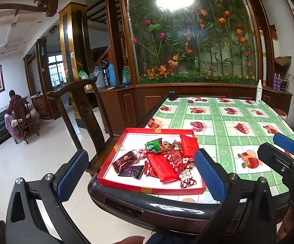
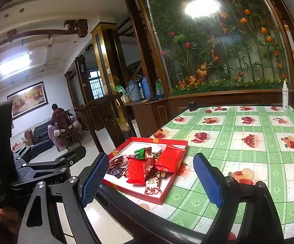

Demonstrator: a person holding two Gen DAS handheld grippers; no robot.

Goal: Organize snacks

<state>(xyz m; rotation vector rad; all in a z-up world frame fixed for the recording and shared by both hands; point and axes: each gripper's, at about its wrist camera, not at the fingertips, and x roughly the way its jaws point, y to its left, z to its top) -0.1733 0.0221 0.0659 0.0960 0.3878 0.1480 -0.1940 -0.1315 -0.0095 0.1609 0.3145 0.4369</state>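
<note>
A shallow red tray (image 1: 126, 186) is sitting at the near corner of the surface (image 1: 224, 122), which is covered in a green-checked fruit-print cloth. Snack packets are lying heaped inside the tray: a long red packet (image 1: 161, 167) across the middle, a square red packet (image 1: 188, 145) toward the tray's far right corner, a green packet (image 1: 153, 145) behind the heap, and two dark brown packets (image 1: 124, 160) along the tray's left side.

The left gripper (image 1: 141, 174) is hovering off the surface's near edge with its jaws spread wide and holding nothing; the tray is lying ahead of it, framed between the two blue pads without touching either. The right gripper (image 2: 153, 177) is likewise gaping wide and empty, just right of the tray, which is showing between its pads too, the heap lying nearer the left pad.

A dark wooden chair (image 1: 82, 109) is standing left of the tray, beside the surface. A white spray bottle (image 1: 258, 91) is standing at the far edge, well apart from the tray.
</note>
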